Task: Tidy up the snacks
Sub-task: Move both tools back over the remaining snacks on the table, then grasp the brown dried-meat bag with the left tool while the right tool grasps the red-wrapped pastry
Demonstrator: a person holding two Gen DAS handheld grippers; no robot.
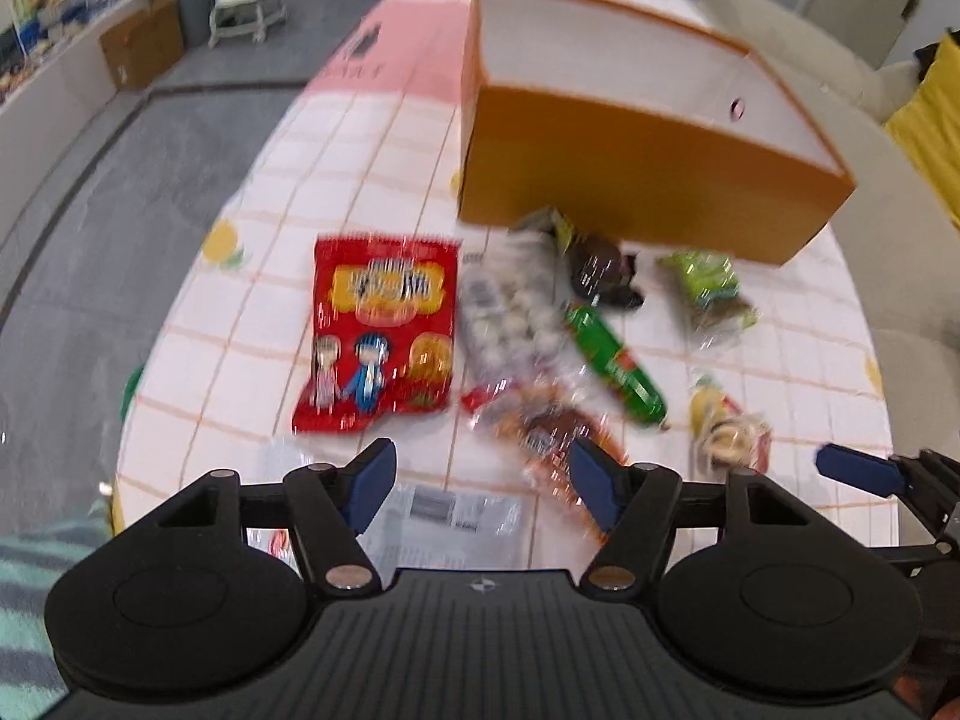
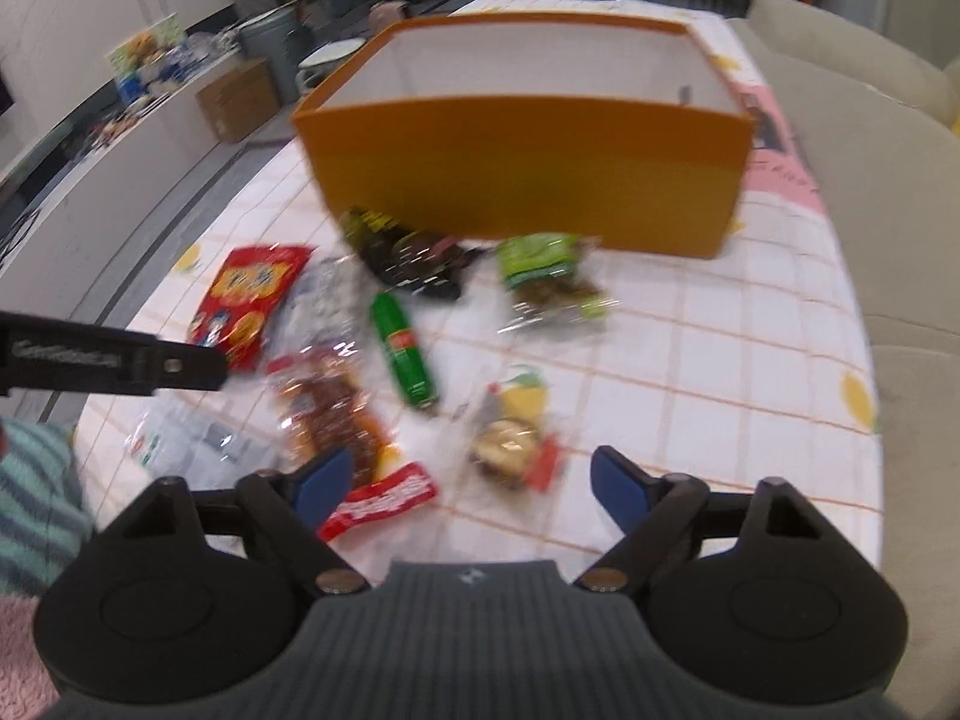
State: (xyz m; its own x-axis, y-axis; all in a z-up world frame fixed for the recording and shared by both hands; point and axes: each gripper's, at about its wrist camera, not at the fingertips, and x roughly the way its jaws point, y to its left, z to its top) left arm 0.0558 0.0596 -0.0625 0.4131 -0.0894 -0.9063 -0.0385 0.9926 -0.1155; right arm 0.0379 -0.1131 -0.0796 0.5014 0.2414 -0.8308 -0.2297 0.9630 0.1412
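Snacks all out on the table (image 2: 750, 360), in front of the orange box (image 2: 528, 180): red bag (image 1: 378, 336), green tube (image 2: 402, 354), green pouch (image 2: 546, 276), others. Box looks empty, though frames are blurred. Left gripper (image 1: 483, 489) and right gripper (image 2: 474, 480) gape, holding nothing. Everything left to do.

Both my cameras look down past my fingers, close over the counter (image 1: 372, 138), sharing the open orange cardboard box (image 1: 630, 180) (image 2: 528, 174).
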